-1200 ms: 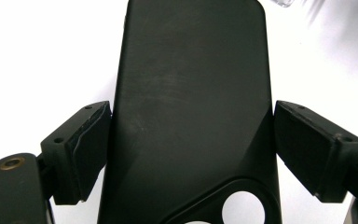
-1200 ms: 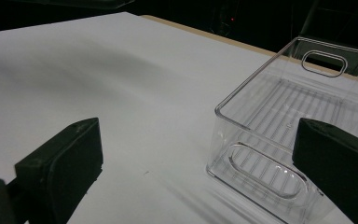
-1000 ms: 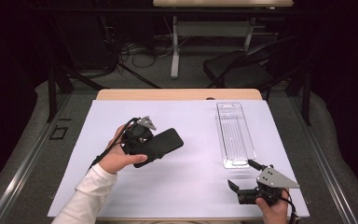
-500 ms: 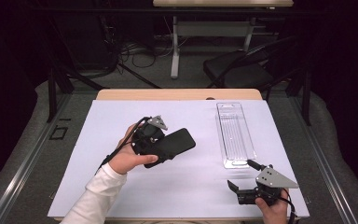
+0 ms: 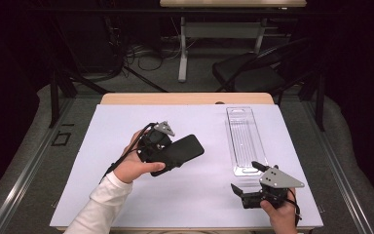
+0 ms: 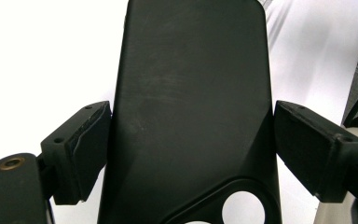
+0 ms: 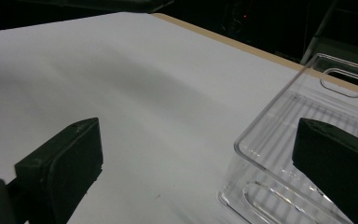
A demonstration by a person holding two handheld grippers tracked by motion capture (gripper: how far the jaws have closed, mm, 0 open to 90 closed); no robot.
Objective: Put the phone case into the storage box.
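A black phone case (image 5: 182, 152) (image 6: 191, 93) hangs above the white mat, a round camera cutout at its near end. My left gripper (image 5: 168, 155) (image 6: 191, 140) is shut on it, with a pad pressed on each long edge. My right gripper (image 5: 245, 176) (image 7: 200, 154) is open with nothing between its fingers. It rests low at the near right of the table, just in front of the near end of a clear plastic tray (image 5: 243, 136) (image 7: 307, 135). The tray looks empty and lies lengthwise on the mat's right side.
A white mat (image 5: 121, 122) covers most of the wooden table (image 5: 185, 99). Beyond the far edge stand a dark chair (image 5: 253, 73), a desk leg and cables on the floor. Metal rails run along both sides of the table.
My left gripper carried the phone case a little to the right, then stayed put over the last half second. The right gripper and the tray have not moved.
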